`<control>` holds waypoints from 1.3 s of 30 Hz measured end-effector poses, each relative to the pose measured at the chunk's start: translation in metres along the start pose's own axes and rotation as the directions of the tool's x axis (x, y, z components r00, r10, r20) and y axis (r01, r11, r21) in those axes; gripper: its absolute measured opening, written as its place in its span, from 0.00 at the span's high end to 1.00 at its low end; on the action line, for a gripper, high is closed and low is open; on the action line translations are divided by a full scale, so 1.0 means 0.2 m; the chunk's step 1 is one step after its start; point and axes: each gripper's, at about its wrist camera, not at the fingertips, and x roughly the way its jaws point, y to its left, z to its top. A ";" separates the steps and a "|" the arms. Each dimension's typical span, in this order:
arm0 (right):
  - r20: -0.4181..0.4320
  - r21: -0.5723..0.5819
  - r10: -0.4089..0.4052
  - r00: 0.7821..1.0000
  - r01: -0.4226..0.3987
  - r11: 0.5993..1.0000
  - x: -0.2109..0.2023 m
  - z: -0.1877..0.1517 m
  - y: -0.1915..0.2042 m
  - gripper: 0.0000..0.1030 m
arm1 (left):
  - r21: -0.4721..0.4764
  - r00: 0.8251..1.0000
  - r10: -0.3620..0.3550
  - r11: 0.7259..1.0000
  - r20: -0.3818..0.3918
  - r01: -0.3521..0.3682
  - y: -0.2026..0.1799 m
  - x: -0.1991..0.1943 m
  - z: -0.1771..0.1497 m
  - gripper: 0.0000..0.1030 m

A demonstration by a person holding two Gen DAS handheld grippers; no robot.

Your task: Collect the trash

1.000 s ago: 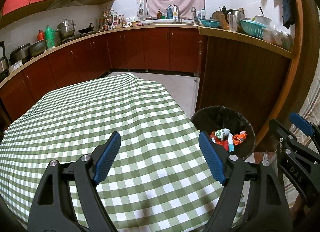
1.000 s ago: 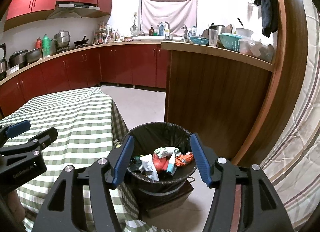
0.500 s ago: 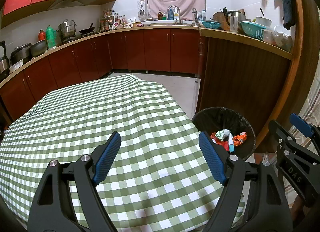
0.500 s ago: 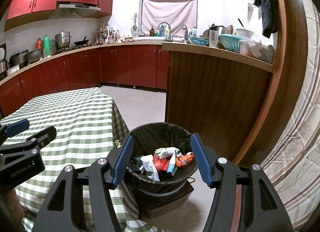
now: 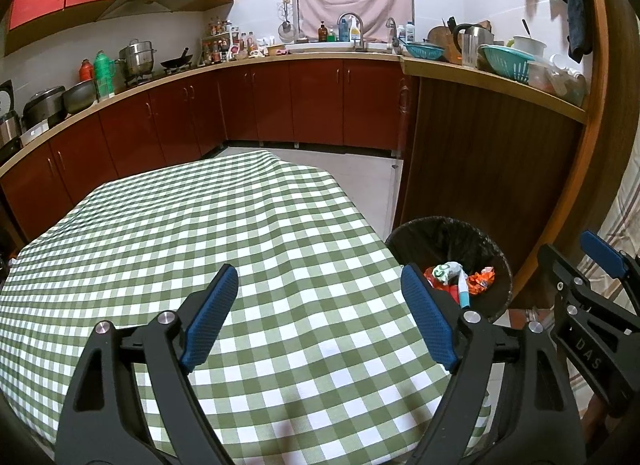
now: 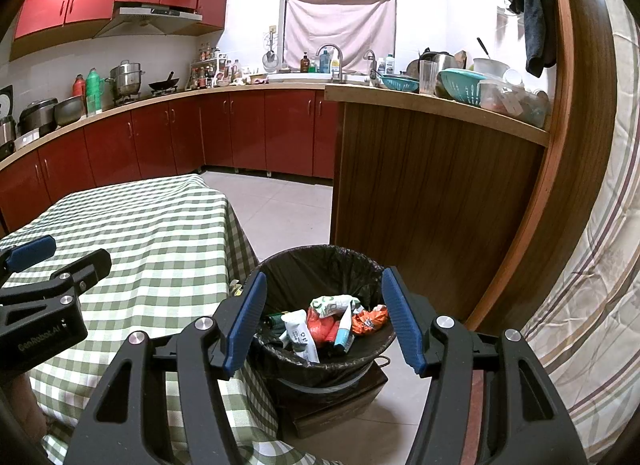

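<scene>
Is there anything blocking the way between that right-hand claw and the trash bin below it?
Nothing visible does. The right gripper hangs open and empty above the bin, whose black-lined mouth is uncovered, with wrappers already inside. The checked table sits off to the bin's left, not across the path.

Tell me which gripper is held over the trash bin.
The right gripper: its open jaws frame the black-lined trash bin with the wrappers in it. The left gripper, also open and empty, is over the green checked tablecloth instead.
</scene>
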 end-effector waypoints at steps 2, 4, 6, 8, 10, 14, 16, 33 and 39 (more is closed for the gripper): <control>0.001 0.001 0.001 1.000 -0.001 1.000 0.00 0.00 0.00 0.43 | 0.000 1.000 -0.001 1.000 0.000 0.001 0.00 0.00 0.00 0.21; 0.000 0.000 0.001 1.000 -0.001 1.000 0.00 0.00 0.00 0.43 | 0.000 1.000 0.000 1.000 0.000 0.000 0.00 0.00 0.00 0.21; -0.001 -0.001 0.000 1.000 0.000 1.000 0.00 0.00 0.00 0.43 | 0.001 1.000 0.000 1.000 -0.001 0.000 0.00 0.00 0.00 0.20; -0.002 -0.001 0.002 1.000 -0.002 1.000 0.00 0.00 0.00 0.43 | 0.001 1.000 0.000 1.000 0.000 0.000 0.00 0.00 0.00 0.20; -0.003 -0.003 0.002 1.000 -0.002 1.000 0.00 0.00 0.01 0.43 | -0.001 1.000 -0.001 1.000 0.001 0.001 0.00 0.00 0.00 0.18; -0.003 -0.003 0.002 1.000 -0.002 1.000 0.01 0.00 0.01 0.42 | -0.002 1.000 0.002 1.000 0.007 -0.002 0.01 0.00 0.00 0.16; -0.002 -0.002 0.002 1.000 -0.002 1.000 0.00 0.00 0.01 0.42 | -0.001 1.000 0.004 1.000 0.011 -0.004 0.01 0.00 0.00 0.15; -0.006 -0.004 0.004 1.000 -0.004 1.000 0.01 0.00 0.01 0.42 | -0.003 1.000 0.012 1.000 0.025 -0.012 0.01 0.00 -0.01 0.10; -0.005 -0.005 0.003 1.000 -0.003 1.000 0.01 0.00 0.01 0.42 | 0.012 1.000 0.008 1.000 0.028 -0.009 0.00 -0.01 -0.02 0.07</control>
